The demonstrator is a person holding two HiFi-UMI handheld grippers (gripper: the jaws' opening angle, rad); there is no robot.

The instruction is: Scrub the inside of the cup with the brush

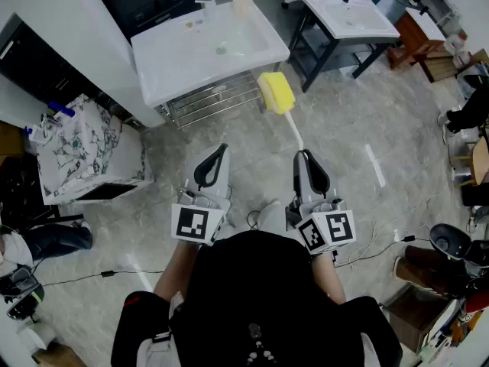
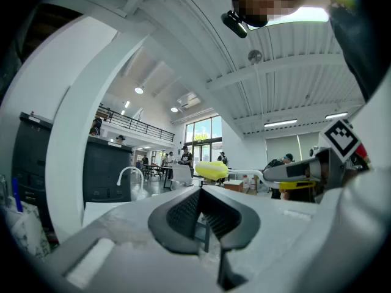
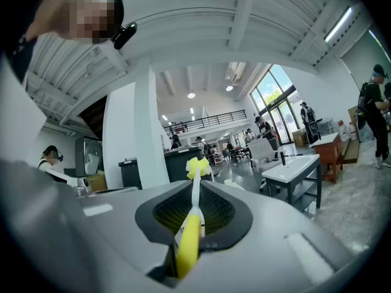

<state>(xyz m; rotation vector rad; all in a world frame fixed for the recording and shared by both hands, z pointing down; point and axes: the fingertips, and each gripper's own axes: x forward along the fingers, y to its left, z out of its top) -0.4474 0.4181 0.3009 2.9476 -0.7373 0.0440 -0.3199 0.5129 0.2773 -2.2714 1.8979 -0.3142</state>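
Yellow foam forms the head of the brush [image 1: 276, 92], a rounded block on a thin white stem that widens into a yellow handle. My right gripper [image 1: 306, 157] is clamped on that handle, low in the middle of the right gripper view. The brush head sits just above centre in the head view, over the grey floor [image 1: 229, 128] beside the white sink [image 1: 160, 60]. The cup [image 1: 241, 4], pale and translucent, stands upright at the sink's upper right corner, well apart from the brush. My left gripper [image 1: 221, 151] is closed with nothing between its jaws. Black-and-white square markers [image 1: 192, 224] cover both gripper cubes.
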